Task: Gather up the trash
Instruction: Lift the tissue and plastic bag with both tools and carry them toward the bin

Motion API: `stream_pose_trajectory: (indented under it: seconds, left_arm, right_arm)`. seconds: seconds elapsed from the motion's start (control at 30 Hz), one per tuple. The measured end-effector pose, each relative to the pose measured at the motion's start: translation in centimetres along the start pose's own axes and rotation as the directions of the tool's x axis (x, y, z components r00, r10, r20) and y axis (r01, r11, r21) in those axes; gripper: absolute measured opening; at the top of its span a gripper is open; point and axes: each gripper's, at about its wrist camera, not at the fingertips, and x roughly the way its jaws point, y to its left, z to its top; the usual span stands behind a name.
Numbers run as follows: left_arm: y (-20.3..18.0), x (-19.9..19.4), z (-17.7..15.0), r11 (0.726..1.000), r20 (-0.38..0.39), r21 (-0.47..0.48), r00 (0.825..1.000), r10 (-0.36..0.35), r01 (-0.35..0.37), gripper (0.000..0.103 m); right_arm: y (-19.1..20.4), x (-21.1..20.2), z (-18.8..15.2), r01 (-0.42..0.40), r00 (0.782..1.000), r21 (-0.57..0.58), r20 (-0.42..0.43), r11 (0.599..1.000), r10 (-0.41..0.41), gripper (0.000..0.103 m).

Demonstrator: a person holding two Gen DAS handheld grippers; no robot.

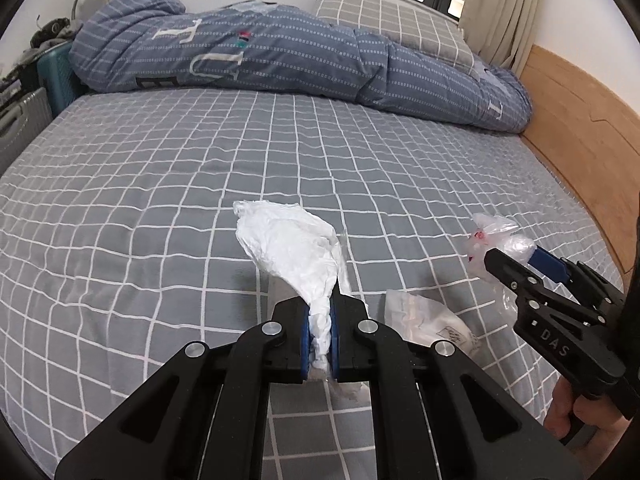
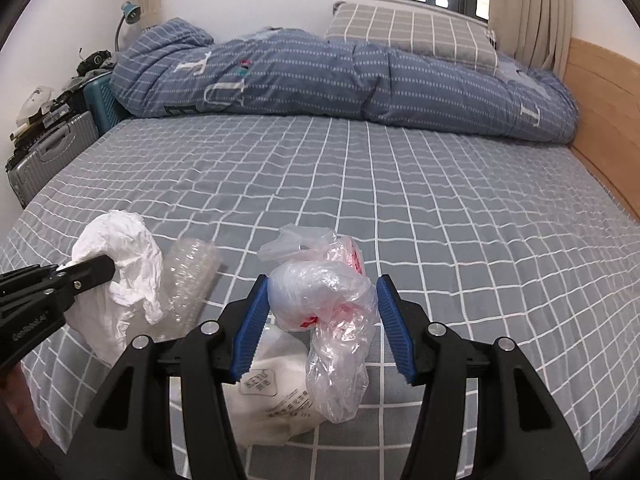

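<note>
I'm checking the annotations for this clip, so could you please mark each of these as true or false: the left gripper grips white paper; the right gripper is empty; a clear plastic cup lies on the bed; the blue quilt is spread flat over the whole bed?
1. The left gripper grips crumpled white paper. True.
2. The right gripper is empty. False: it holds a bunched clear plastic bag.
3. A clear plastic cup lies on the bed. True.
4. The blue quilt is spread flat over the whole bed. False: it is bunched at the far end.
</note>
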Motion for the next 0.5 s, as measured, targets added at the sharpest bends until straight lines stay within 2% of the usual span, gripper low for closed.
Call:
stream_pose_trajectory:
  seconds: [0.5]
  left_arm:
    - [-0.1,-5.3,-1.6,1.0,0.051,-0.015,0.998,0.025,-0.024,0.006]
  right_arm:
    - [1.2,-6.6,-0.9,-0.019,0.998,0.0,0.061,1.0,0.019,0.052]
